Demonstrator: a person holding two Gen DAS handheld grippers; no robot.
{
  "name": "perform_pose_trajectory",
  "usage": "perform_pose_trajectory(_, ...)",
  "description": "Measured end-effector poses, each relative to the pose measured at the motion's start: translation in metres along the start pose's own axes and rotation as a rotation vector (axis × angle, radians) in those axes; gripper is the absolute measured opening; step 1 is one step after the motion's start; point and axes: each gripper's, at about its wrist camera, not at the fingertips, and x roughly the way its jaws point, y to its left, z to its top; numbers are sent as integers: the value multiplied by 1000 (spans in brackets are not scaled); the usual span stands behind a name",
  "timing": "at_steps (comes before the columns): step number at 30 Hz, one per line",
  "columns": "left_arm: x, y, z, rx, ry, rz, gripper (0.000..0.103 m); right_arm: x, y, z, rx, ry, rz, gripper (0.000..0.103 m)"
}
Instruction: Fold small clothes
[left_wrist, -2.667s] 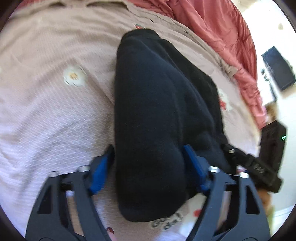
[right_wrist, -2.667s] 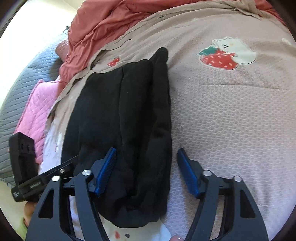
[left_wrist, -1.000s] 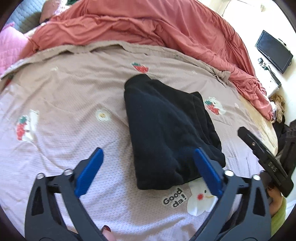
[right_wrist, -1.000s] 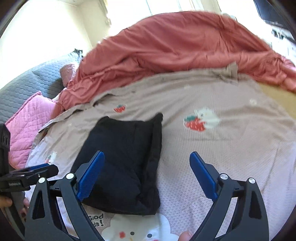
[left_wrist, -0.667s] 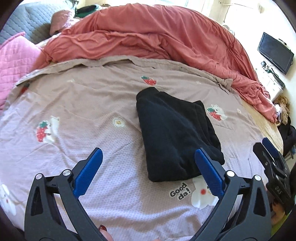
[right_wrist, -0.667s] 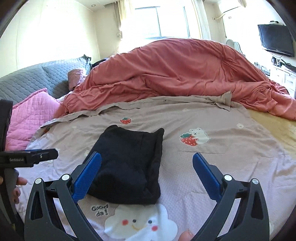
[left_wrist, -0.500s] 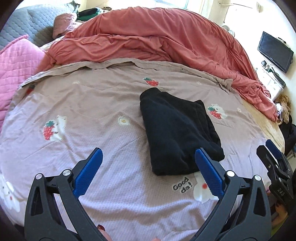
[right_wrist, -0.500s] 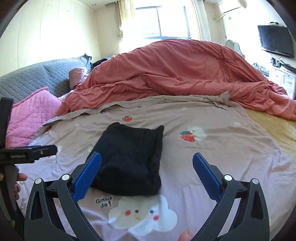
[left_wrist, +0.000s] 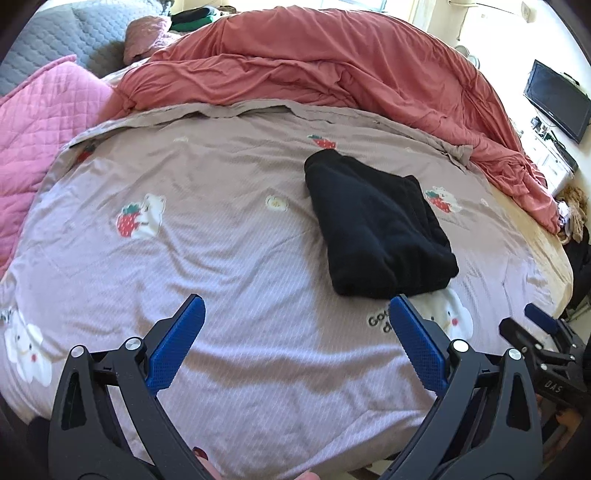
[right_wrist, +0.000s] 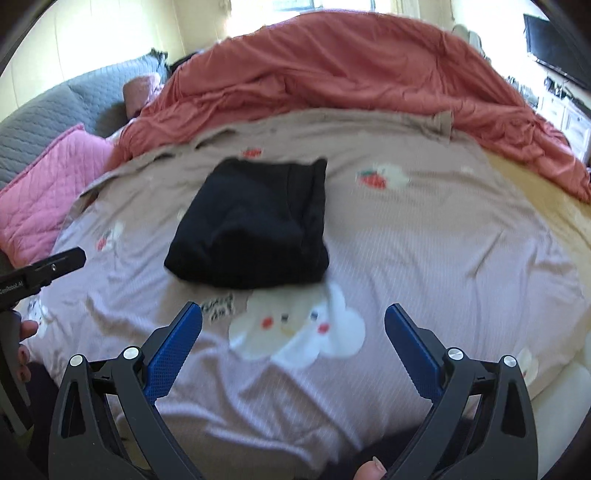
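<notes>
A black garment (left_wrist: 373, 225) (right_wrist: 255, 225) lies folded into a compact rectangle on the mauve printed bedsheet (left_wrist: 207, 236) (right_wrist: 424, 243). My left gripper (left_wrist: 295, 332) is open and empty, hanging well back from the garment, near the bed's front edge. My right gripper (right_wrist: 293, 328) is also open with nothing between its blue pads, above a cloud print on the sheet. The right gripper's black body (left_wrist: 546, 365) shows at the lower right of the left wrist view. The left gripper's finger (right_wrist: 40, 277) pokes in at the left of the right wrist view.
A rumpled red duvet (left_wrist: 332, 70) (right_wrist: 351, 62) is heaped along the far side of the bed. Pink quilted pillows (left_wrist: 33, 122) and a grey headboard (right_wrist: 55, 110) lie to the left. A television (left_wrist: 557, 99) hangs on the wall at right.
Both grippers have let go of the black garment, opened wide and pulled back and up from it. The garment stays folded on the sheet.
</notes>
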Motion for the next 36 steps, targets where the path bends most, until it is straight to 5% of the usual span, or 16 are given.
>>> perform_pose_trajectory(12,16,-2,-36,11,82,2,94,-2,8,-9,-36,8,-7,98)
perform_pose_trajectory(36,18,-1,-37,-1,93,18,94,5,5,-9,-46,20,-22,98)
